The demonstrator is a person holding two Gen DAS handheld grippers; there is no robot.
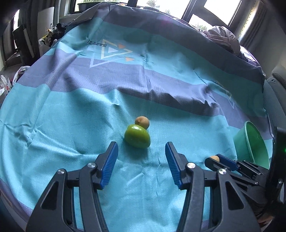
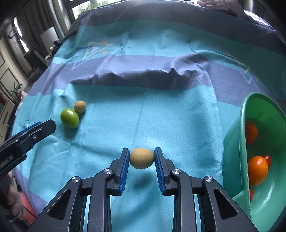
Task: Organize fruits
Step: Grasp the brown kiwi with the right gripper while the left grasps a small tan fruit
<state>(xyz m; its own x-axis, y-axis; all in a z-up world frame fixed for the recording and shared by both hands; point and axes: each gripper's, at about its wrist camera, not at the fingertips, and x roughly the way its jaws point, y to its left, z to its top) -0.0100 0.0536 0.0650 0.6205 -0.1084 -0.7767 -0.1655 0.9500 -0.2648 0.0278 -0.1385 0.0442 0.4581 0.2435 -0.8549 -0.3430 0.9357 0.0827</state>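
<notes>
Rumpled teal-and-purple bedsheet (image 1: 71, 116), bright windows (image 1: 218, 7)

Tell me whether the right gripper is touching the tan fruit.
Touching. In the right wrist view, both blue pads of the right gripper press against the sides of the tan fruit, with no gap showing.

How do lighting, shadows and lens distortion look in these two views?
Left wrist view: windows blown out to white, heavy fisheye bending of the bedspread, dark vignetted corners, fruit sharp. Right wrist view: soft daylight, a dark shadow band under the cloth fold, a faint shadow beneath the tan fruit held in the right gripper, the green bowl stretched at the edge.
</notes>
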